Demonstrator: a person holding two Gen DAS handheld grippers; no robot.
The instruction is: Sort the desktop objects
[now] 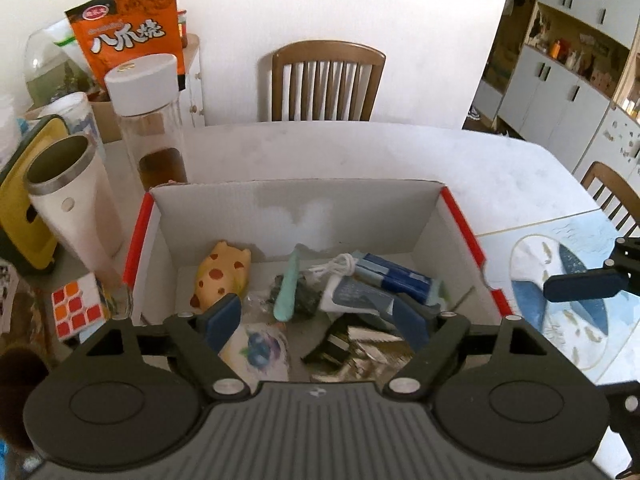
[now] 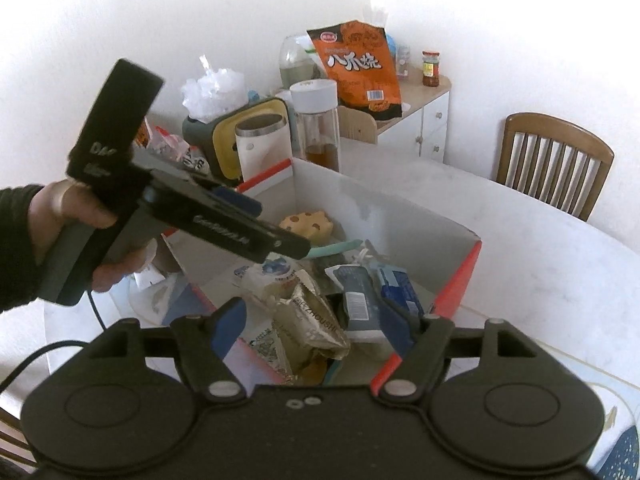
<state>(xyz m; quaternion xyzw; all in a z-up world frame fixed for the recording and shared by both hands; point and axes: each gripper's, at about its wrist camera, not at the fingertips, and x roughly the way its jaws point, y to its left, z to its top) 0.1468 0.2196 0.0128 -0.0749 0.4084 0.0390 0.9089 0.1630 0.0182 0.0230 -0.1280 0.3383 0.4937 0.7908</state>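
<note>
You have bright daylight that washes the plain white wall [image 2: 200,20] nearly featureless. Fisheye distortion bends the brown wooden slatted chair [image 1: 326,80] and darkens the frame corners. The black handheld left gripper [image 2: 240,216] looks motion-blurred.

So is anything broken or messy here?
A bit. The box has a grey stain on its far inner wall, and its right rim looks torn. A Rubik's cube sits outside by the box's left wall, not sorted yet.
</note>
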